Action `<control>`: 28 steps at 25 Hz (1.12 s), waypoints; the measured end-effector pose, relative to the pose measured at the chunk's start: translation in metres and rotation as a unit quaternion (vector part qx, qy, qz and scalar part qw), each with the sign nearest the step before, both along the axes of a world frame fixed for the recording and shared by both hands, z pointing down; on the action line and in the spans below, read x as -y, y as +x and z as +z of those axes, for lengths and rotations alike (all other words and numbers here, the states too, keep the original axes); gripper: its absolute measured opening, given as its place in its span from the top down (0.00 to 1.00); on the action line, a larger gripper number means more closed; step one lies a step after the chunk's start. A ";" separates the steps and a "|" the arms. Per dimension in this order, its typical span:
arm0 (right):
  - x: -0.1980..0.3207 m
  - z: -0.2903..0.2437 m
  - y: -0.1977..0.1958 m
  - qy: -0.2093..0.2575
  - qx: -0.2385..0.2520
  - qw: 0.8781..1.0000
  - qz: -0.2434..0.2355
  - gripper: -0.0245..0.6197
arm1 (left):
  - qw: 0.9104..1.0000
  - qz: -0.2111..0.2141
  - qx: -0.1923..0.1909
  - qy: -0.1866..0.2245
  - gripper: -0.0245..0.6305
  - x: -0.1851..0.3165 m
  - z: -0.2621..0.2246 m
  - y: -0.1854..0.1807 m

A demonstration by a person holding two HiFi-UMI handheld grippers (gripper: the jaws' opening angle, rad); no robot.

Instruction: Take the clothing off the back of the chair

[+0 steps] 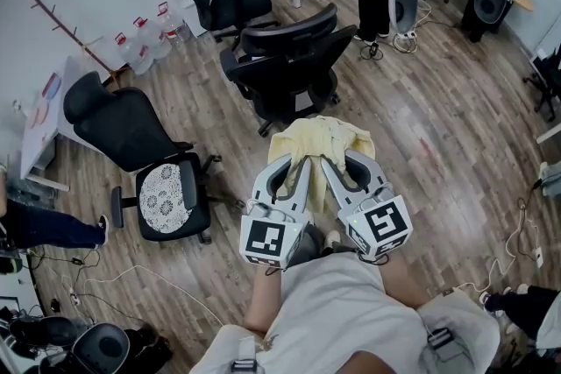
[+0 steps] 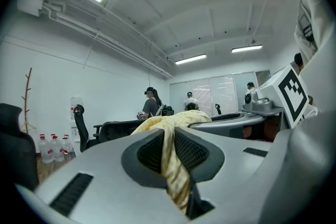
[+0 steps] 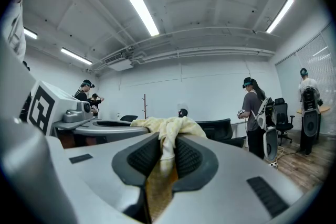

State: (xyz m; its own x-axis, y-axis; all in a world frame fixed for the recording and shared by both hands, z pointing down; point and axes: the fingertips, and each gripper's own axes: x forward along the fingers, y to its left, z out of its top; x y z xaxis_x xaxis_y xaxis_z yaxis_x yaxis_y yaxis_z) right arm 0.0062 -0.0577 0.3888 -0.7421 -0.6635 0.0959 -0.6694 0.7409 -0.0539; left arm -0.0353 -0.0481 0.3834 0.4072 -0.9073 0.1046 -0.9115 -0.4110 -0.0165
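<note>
Both grippers are clamped on the cloth, a pale yellow garment bunched at the centre of the head view. The left gripper has its jaws pinched on a fold that runs down between the pads. The right gripper bites another fold in the same way. The two sit side by side, close together, with most of the cloth heaped just past their tips.

The black chair stands just above the cloth in the head view. The cloth looks clear of the backrest and held in the air in front of the chair. Whether a trailing edge touches the seat I cannot tell.

I judge the lift off the back to be done or nearly done, so the step in hand is carrying the garment away. The next move calls for both grippers to draw toward the bottom of the frame together, with both clamps tight. They should hold the cloth high enough that any hanging part does not catch on the seat or an armrest. The task names no place to put it down, and none is obvious here.
</note>
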 end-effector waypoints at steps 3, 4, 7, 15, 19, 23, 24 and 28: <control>0.003 0.000 0.002 0.003 -0.001 1.000 -0.001 0.85 | 1.000 -0.001 0.002 0.001 0.87 0.003 -0.001 0.002; 0.004 0.000 0.002 0.003 -0.002 1.000 -0.002 0.85 | 1.000 -0.001 0.003 0.001 0.87 0.004 0.000 0.003; 0.007 0.000 0.002 0.004 -0.002 1.000 -0.003 0.85 | 1.000 -0.001 0.003 0.000 0.87 0.007 0.000 0.003; 0.020 0.001 0.006 0.001 0.002 1.000 -0.006 0.85 | 1.000 -0.003 0.008 -0.003 0.87 0.020 0.002 0.007; 0.024 0.003 0.007 -0.001 0.002 1.000 -0.006 0.85 | 1.000 -0.004 0.011 -0.004 0.87 0.023 0.003 0.008; 0.029 0.004 0.007 -0.002 0.002 1.000 -0.006 0.85 | 1.000 -0.004 0.010 -0.005 0.87 0.028 0.003 0.008; 0.031 0.004 0.007 -0.002 0.002 1.000 -0.006 0.85 | 1.000 -0.004 0.010 -0.006 0.87 0.029 0.003 0.008; 0.037 0.003 0.007 -0.003 0.002 1.000 -0.006 0.85 | 1.000 -0.004 0.011 -0.006 0.87 0.035 0.003 0.008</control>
